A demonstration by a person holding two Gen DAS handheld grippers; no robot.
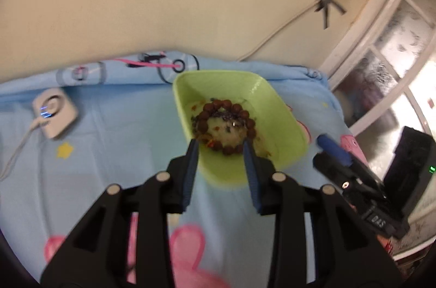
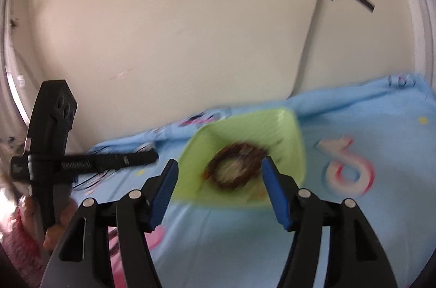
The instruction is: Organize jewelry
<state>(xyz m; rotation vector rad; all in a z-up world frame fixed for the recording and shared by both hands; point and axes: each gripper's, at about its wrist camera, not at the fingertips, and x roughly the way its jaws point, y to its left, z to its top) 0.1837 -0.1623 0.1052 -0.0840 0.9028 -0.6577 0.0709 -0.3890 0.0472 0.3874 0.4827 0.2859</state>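
In the green bowl (image 1: 286, 121) on the blue sheet (image 1: 117, 130) lies my brown bead bracelet (image 1: 224, 124), curled in a ring with some small dark and orange bits beside it. My left gripper (image 1: 221, 145) sits over the near rim, its fingers apart, with nothing between them. My right gripper (image 2: 219, 165) is wide apart too and holds nothing. A white gadget (image 1: 54, 115) with a cord rests on the sheet, well away from the bowl.
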